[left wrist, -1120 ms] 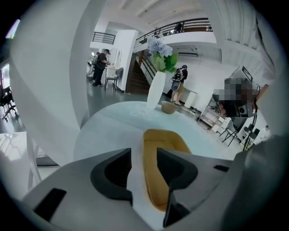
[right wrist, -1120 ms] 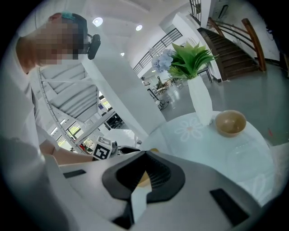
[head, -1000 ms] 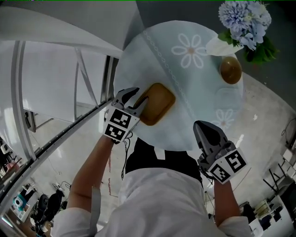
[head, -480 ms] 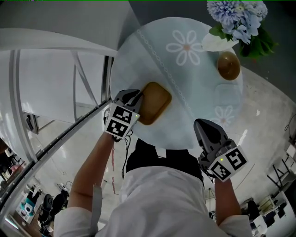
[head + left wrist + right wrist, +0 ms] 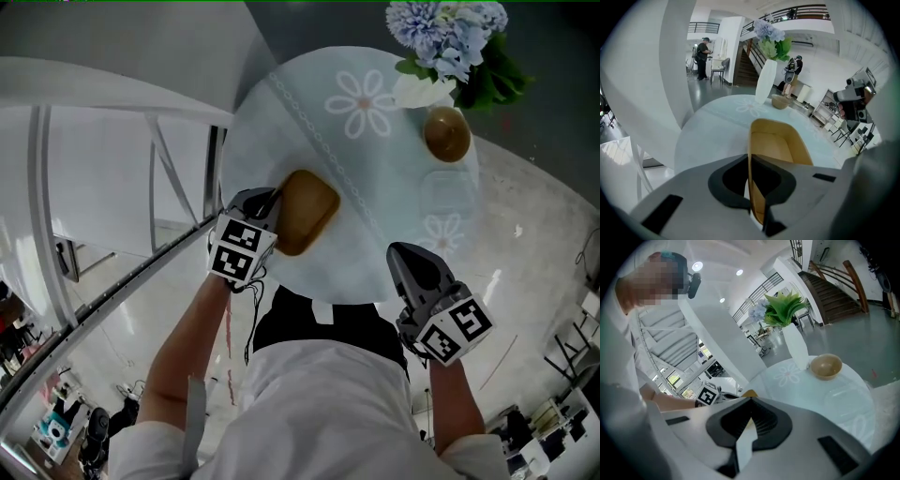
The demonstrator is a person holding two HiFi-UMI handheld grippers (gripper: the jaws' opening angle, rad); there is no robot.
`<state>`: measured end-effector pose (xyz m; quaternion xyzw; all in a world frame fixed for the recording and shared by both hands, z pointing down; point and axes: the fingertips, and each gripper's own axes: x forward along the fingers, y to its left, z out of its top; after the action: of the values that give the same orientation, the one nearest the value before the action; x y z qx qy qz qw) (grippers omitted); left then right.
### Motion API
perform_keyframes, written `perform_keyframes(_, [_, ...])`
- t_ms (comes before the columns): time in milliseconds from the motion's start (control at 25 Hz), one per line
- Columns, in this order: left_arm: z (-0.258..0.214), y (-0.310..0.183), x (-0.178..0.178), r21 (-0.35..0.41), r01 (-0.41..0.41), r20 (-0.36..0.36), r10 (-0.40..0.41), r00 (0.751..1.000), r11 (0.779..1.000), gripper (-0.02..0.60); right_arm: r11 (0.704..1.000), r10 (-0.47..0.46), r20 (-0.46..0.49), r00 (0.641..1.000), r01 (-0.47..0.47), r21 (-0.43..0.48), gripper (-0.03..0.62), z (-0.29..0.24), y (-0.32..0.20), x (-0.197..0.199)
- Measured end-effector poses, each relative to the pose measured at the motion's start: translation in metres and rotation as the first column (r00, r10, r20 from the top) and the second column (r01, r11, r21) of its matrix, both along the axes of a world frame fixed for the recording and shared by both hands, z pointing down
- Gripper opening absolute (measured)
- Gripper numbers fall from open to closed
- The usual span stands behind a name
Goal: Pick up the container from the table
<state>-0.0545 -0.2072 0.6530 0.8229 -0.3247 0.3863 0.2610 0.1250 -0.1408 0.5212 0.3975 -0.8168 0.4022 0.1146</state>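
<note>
- Left gripper (image 5: 272,199): jaws clamp one side wall of the empty tan, shallow, rounded-rectangular container (image 5: 306,210).
- Right gripper (image 5: 405,251): jaws together, nothing between them.
- Small round brown bowl (image 5: 446,134): looks empty.

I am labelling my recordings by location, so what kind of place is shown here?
Probably a large indoor hall or lobby: there is a staircase, a railed balcony above, and a round table with a flower vase on a polished floor.
</note>
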Motion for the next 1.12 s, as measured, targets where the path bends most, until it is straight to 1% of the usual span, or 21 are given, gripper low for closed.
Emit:
perform_keyframes(240, [-0.036, -0.008, 0.004, 0.037, 0.049, -0.064, -0.046, 0.997, 0.998, 0.023, 0.999, 0.012, 0.001, 1.000, -0.012, 0.046, 0.018, -0.014, -0.003, 0.004])
perform_keyframes(520, [-0.097, -0.016, 0.007, 0.120, 0.089, -0.135, -0.073, 0.988, 0.989, 0.023, 0.993, 0.017, 0.005, 1.000, -0.018, 0.115, 0.018, -0.043, -0.006, 0.000])
perform_keyframes(840, [-0.176, -0.022, 0.009, 0.238, 0.116, -0.204, -0.067, 0.977, 0.964, 0.023, 0.982, 0.023, -0.001, 1.000, -0.022, 0.189, 0.018, -0.076, -0.007, -0.003])
perform_keyframes(1000, [-0.207, -0.020, 0.007, 0.273, 0.141, -0.246, -0.073, 0.967, 0.952, 0.023, 0.975, 0.023, -0.004, 1.000, -0.021, 0.222, 0.018, -0.093, -0.006, -0.006])
perform_keyframes(1120, [-0.225, -0.017, 0.005, 0.303, 0.147, -0.258, -0.068, 0.964, 0.942, 0.023, 0.969, 0.023, -0.005, 1.000, -0.021, 0.247, 0.018, -0.105, -0.004, -0.008])
